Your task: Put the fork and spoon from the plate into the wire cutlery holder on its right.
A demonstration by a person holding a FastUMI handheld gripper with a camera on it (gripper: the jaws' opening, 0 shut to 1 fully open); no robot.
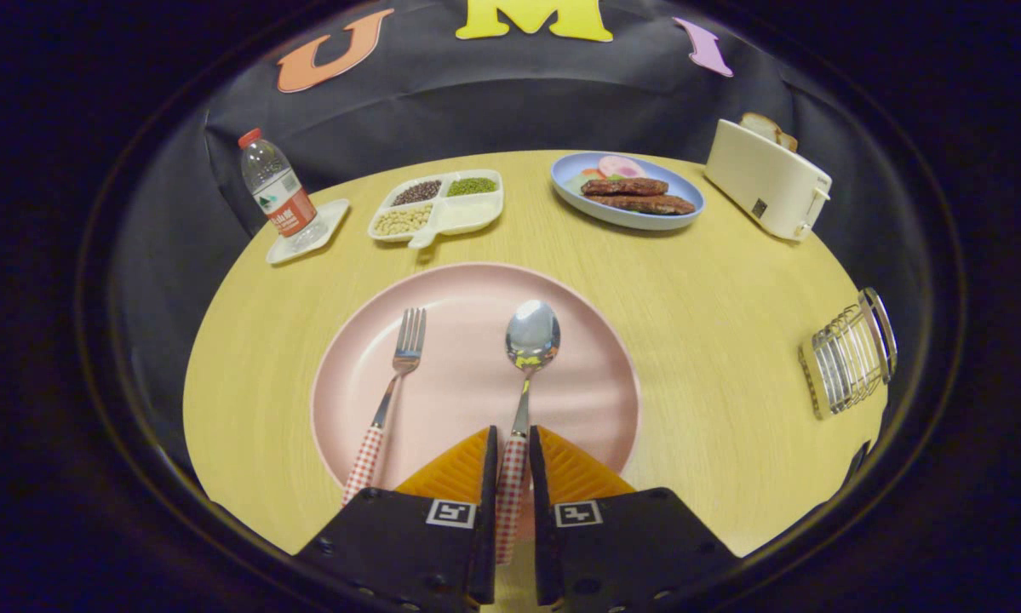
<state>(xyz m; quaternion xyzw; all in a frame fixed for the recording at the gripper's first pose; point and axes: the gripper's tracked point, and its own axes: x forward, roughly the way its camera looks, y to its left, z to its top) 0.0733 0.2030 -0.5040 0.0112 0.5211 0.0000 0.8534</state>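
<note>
A pink plate [578,400] lies on the round wooden table just ahead of my fingers. On it a fork [393,385] lies to the left, its red-checked handle pointing toward me. To the right of the fork lies a spoon [530,342], bowl away from me. My gripper [512,443] is shut on the spoon's red-checked handle, a finger pressing each side. The wire cutlery holder [849,355] stands far to the right of the plate, near the table's edge.
Beyond the plate stand a water bottle [276,185] on a white coaster, a divided tray of beans [438,207], a blue plate of sausages [628,191] and a cream toaster [767,180] with bread. Bare tabletop [714,340] lies between the pink plate and the holder.
</note>
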